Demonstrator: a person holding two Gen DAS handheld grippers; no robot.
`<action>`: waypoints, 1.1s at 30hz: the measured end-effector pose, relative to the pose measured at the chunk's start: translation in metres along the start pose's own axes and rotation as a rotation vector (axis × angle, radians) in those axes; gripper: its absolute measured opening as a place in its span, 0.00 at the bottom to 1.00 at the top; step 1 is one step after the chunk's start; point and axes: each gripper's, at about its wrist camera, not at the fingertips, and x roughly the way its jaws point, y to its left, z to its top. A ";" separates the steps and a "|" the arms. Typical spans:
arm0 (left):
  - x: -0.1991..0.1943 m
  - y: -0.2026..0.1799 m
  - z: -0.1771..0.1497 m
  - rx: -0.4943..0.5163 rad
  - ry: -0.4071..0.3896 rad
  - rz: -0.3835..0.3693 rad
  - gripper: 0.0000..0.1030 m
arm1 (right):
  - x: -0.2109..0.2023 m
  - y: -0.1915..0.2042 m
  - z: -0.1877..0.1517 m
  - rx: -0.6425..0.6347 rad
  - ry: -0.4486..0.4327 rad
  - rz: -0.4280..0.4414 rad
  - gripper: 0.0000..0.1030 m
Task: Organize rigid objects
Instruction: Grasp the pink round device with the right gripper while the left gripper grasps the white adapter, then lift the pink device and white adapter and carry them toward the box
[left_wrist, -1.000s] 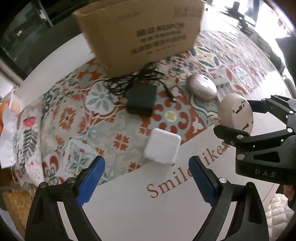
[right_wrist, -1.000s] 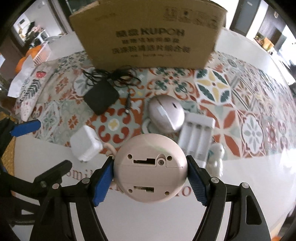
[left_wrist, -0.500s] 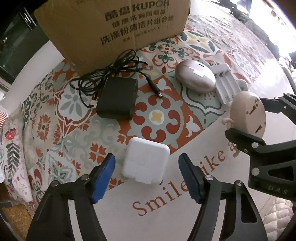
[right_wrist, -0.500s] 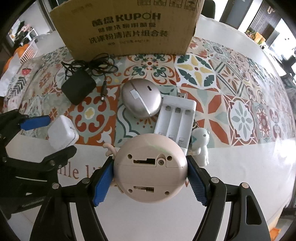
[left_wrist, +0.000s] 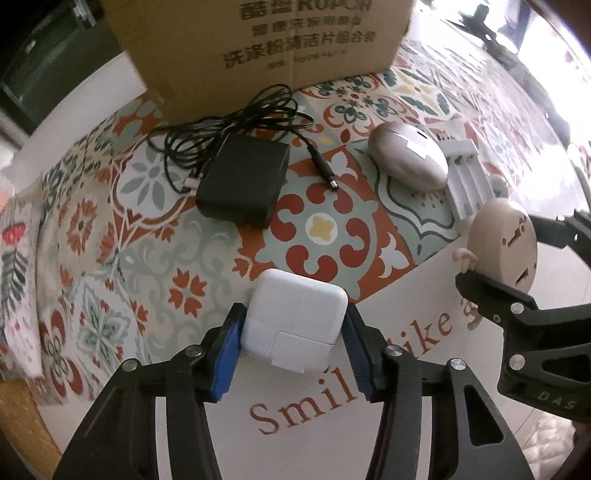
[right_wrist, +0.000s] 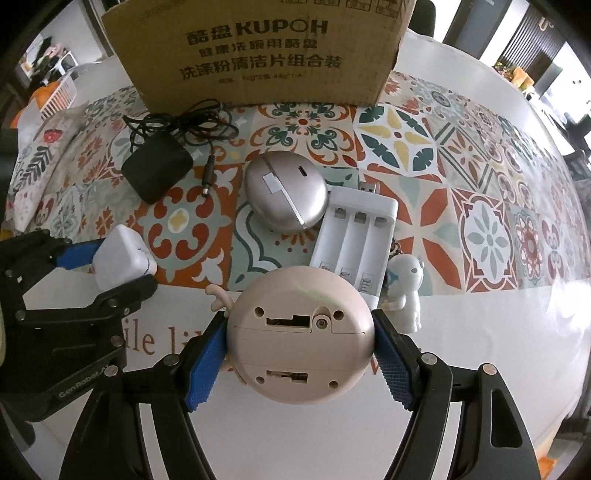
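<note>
- Low in the centre of the left wrist view, the left tool (left_wrist: 293, 345) has its blue pads (left_wrist: 226, 356) pressed against both sides of a white square power adapter (left_wrist: 295, 325); its jaws have just been closing onto it.
- That adapter sits on the bench (left_wrist: 424, 424) at the edge where the patterned tile cloth (left_wrist: 321, 229) meets the plain white surface with red lettering.
- At the bottom centre of the right wrist view, the right tool (right_wrist: 300, 354) is clamped on a round beige gadget (right_wrist: 299, 339), its underside with slots and screw holes facing the camera.
- Above the white adapter in the left view lies a black power brick (left_wrist: 243, 184) with its tangled black cable (left_wrist: 229, 125).
- Right of the brick lie a silver egg-shaped case (right_wrist: 286, 192) and, touching it, a white battery charger (right_wrist: 354, 236) with three bays.
- A small white figurine (right_wrist: 404, 291) stands just beside the charger's lower right corner.
- Across the top of both views stands a cardboard box (right_wrist: 258, 51) printed with KUPOH.
</note>
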 end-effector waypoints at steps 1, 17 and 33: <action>-0.002 0.001 -0.003 -0.015 -0.005 -0.005 0.50 | 0.000 0.000 0.000 0.001 -0.002 0.003 0.73; -0.066 -0.001 -0.007 -0.212 -0.194 0.078 0.50 | -0.041 -0.015 0.014 -0.002 -0.120 0.038 0.73; -0.141 0.001 0.009 -0.265 -0.366 0.101 0.50 | -0.112 -0.021 0.040 -0.017 -0.335 0.085 0.73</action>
